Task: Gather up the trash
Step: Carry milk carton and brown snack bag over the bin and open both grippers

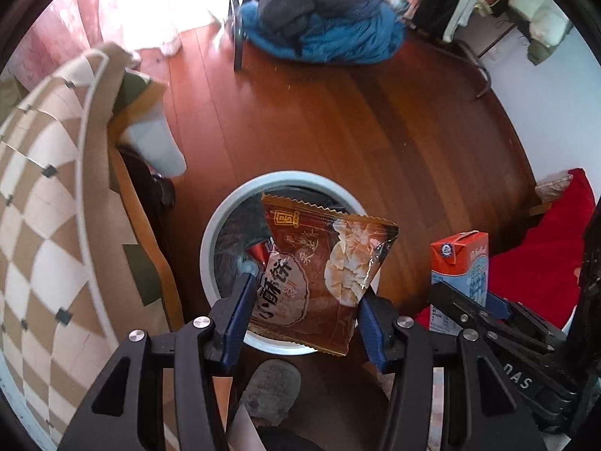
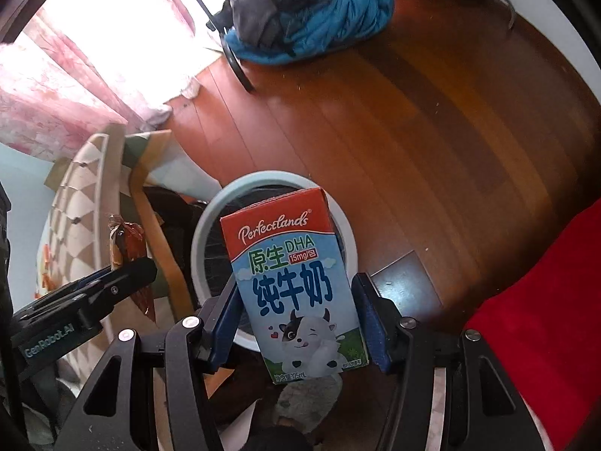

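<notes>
The left gripper (image 1: 306, 285) was clamped on a brown snack bag (image 1: 323, 274), held over the round bin (image 1: 210, 248) (dark liner inside). The right gripper (image 2: 296, 300) squeezed a milk carton (image 2: 293, 285) above the same bin, over the wood floor (image 2: 432, 131).

We see a reddish wooden floor (image 1: 338, 120) with a heap of blue and dark padded clothing (image 1: 319, 26) at its far end. A checked beige-and-white cover (image 1: 45, 195) lies left, a red cloth (image 1: 537, 263) right, pink curtains (image 2: 67, 105) by the bright window.
</notes>
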Demonstrator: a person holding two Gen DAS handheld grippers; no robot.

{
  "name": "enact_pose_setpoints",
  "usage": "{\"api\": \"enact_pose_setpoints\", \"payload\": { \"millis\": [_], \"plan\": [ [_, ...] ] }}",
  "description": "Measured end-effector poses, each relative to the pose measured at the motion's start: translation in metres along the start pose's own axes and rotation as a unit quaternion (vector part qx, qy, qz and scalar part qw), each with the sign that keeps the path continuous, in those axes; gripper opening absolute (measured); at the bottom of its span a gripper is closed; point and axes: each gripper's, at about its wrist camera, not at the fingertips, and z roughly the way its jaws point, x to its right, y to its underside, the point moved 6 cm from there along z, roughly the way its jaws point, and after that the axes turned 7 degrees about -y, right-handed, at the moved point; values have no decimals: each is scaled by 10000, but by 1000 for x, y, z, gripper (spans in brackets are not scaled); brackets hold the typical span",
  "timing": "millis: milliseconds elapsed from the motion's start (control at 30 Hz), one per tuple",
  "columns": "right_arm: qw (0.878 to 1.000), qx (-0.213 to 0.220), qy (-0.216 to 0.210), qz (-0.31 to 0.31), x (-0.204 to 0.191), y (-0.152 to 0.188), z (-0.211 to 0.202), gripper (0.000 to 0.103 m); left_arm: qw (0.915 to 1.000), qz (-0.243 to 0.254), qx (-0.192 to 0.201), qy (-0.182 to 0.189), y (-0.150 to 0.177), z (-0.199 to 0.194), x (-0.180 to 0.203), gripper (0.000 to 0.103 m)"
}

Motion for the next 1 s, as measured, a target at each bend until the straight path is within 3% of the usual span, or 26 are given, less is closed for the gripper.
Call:
{"api": "enact_pose_setpoints", "payload": {
  "millis": [167, 233, 267, 300, 400, 500, 733, 1000],
  "plan": [
    [9997, -255, -8, -59, -1, -8, 38, 60, 9993, -133, -332, 92, -3, 23, -7, 52],
    [9993, -362, -89, -73, 0, -9, 47, 64, 9993, -189, -315, 38, -3, 23, -14, 81],
    [9991, -400, -71, -83, 0, -9, 52, 70, 9992, -256, -295, 43, -2, 22, -18, 88],
    [9990, -420, -50, -107, 0, -9, 55, 84, 9992, -290, -284, 49, -1, 20, -20, 93],
    [9989, -470, -36, -72, 3, -7, 58, 87, 9992, -276, -256, -114, 0, 16, -28, 96],
    [9986, -524, 41, -40, 6, -1, 55, 103, 9990, -243, -157, -334, 2, 8, -35, 99],
    [9976, -511, 457, -117, 6, 18, 33, 103, 9977, -144, 1, -656, 12, -6, -43, 99],
    [9975, -354, 586, -181, -4, 31, -5, 103, 9967, -49, 139, -799, 27, -27, -39, 99]
  ]
}}
